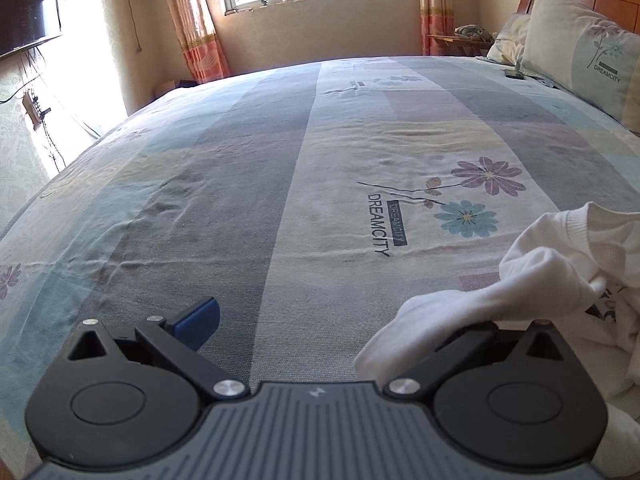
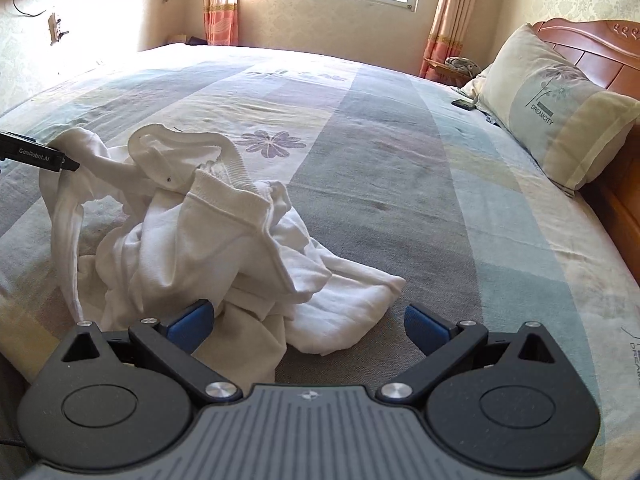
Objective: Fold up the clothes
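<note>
A crumpled white garment (image 2: 192, 232) with ribbed collar and cuffs lies in a heap on the bed (image 2: 400, 168). My right gripper (image 2: 308, 320) is open just in front of the heap; its left blue pad (image 2: 192, 322) touches the cloth and its right pad (image 2: 424, 328) is over bare sheet. In the left wrist view the garment (image 1: 540, 272) sits at the right, and a fold drapes over the right finger of my open left gripper (image 1: 332, 320), hiding that fingertip. The left gripper's black body (image 2: 40, 156) shows against the garment's left edge.
The bed's striped floral sheet (image 1: 280, 160) stretches ahead to the window wall. Pillows (image 2: 552, 108) lean on the wooden headboard (image 2: 592, 48) at the right, with a small dark flat object (image 2: 464, 104) beside them. A wall television (image 1: 28, 16) hangs at left.
</note>
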`<action>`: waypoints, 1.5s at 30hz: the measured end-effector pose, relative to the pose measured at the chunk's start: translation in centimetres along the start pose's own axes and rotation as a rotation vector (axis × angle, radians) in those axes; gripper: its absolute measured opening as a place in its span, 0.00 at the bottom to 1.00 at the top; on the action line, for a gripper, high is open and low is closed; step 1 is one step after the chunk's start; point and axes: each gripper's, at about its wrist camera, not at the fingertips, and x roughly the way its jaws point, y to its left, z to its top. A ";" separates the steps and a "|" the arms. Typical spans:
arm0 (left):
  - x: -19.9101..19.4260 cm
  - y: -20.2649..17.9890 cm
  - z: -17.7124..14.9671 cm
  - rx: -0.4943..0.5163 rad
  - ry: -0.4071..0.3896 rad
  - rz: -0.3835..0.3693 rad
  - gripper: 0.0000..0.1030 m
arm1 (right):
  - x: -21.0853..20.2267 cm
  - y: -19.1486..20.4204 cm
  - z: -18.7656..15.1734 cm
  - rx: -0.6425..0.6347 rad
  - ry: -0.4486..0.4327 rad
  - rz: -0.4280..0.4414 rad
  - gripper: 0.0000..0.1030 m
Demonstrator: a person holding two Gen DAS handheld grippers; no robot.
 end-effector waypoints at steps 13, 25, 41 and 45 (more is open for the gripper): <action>3.0 4.6 -0.4 -0.064 0.080 0.162 1.00 | 1.1 -0.3 0.2 0.009 -0.016 0.044 1.00; 3.0 4.9 -0.7 -0.056 0.072 0.133 1.00 | 5.9 1.3 5.8 -0.111 -0.100 0.040 1.00; 2.4 4.3 -1.1 -0.026 0.076 0.116 1.00 | 7.9 -6.5 9.5 0.182 -0.111 0.016 1.00; 2.5 4.1 -1.3 -0.024 0.081 0.113 1.00 | 6.4 -5.5 7.6 0.181 -0.064 0.236 1.00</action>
